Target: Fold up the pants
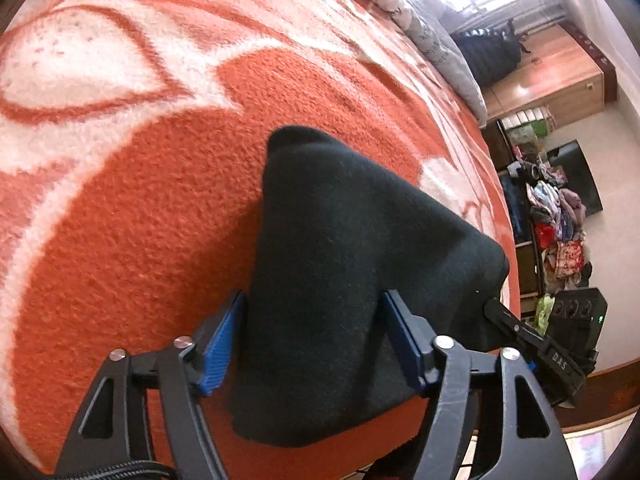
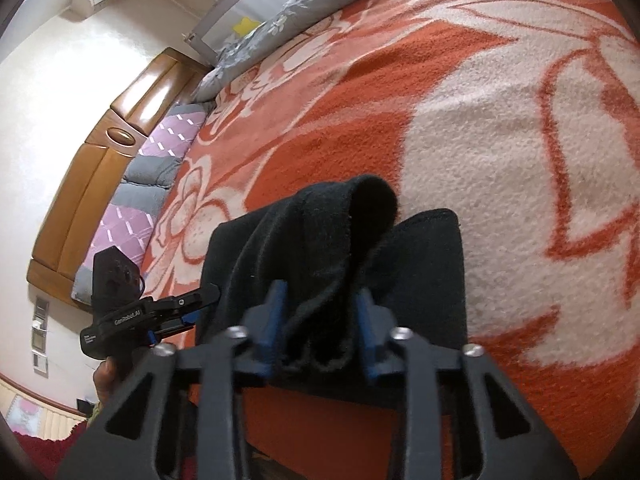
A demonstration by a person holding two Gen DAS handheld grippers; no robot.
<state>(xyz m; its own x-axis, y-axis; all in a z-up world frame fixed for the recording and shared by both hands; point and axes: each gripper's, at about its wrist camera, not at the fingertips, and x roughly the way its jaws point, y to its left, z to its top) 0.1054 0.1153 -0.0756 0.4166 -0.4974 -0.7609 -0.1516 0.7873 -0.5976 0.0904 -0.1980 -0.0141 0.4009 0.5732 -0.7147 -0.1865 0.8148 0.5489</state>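
The black pants (image 1: 344,264) lie in a folded bundle near the front edge of the bed, on an orange and white blanket (image 1: 160,168). My left gripper (image 1: 316,340) straddles one end of the bundle, its blue pads (image 1: 218,354) wide apart with the fabric between them. My right gripper (image 2: 320,320) holds the other end of the pants (image 2: 352,248), its pads close against a bunched fold that rises between them. Each gripper shows in the other's view: the right one (image 1: 536,344) at the bundle's right, the left one (image 2: 160,312) at its left.
Grey floral pillows (image 1: 432,28) line the far side of the bed. A wooden headboard (image 2: 100,160) and a purple and grey quilt (image 2: 156,168) are at the left. A pile of clothes (image 1: 556,220) and shelves stand beyond the bed's right edge.
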